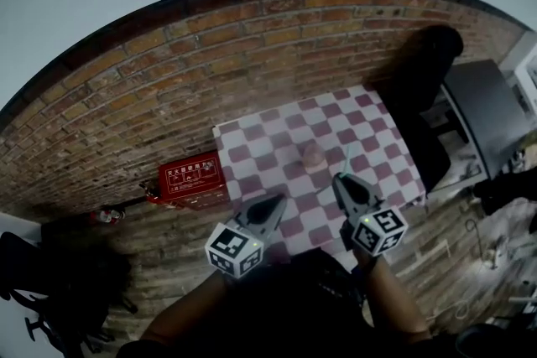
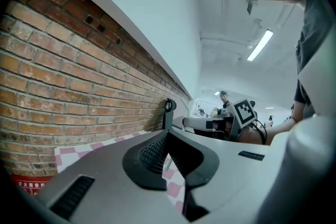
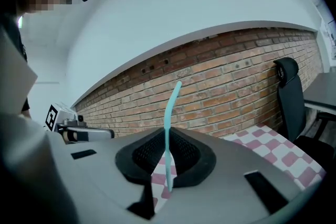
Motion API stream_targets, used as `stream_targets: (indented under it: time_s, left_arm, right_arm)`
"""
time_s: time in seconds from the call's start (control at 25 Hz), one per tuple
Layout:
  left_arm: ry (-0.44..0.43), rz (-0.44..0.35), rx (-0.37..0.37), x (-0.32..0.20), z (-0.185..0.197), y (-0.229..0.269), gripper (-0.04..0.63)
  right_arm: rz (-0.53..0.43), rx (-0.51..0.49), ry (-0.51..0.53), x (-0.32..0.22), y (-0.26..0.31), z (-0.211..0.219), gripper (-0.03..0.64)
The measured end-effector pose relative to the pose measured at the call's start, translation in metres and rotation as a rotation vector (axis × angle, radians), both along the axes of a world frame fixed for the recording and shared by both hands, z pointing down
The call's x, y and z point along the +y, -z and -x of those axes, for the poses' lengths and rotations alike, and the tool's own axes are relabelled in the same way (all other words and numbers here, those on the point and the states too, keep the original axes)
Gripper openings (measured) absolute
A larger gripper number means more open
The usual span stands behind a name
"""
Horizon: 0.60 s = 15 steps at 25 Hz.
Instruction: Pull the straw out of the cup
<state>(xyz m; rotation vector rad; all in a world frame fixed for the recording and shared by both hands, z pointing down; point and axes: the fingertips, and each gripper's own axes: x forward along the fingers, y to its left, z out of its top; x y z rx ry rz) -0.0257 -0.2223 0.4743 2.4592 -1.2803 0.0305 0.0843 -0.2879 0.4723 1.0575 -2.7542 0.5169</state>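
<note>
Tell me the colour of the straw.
Turquoise. The straw shows best in the right gripper view.

Left gripper (image 2: pixel 167 132) with jaws together, empty, brick wall (image 2: pixel 63 76) left, checkered tablecloth (image 2: pixel 79 152) below, right gripper (image 2: pixel 186 122) beyond

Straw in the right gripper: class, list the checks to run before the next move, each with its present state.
1. Grip on straw by right gripper fingers: ok.
2. Whole straw clear of cup: ok.
3. Is cup upright on checked cloth: cannot tell, too small.
4. Is left gripper empty, fingers together: ok.
5. Is straw straight: not ok, curves above the fingers.
</note>
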Motion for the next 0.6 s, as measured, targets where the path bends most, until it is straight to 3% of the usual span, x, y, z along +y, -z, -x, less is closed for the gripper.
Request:
stream_targets:
  time_s: [0.28,0.6]
  left_arm:
    - [-0.025,-0.008,0.013,0.008,-0.016,0.005,0.008]
    - [0.016,-0.025,0.005,0.019,-0.043,0.017,0.008]
  right_arm:
    - [0.003,0.007,0.013,0.032,0.003,-0.015,0.035]
    - [-0.001,-0.026,0.072,0.055,0.01,-0.038,0.035]
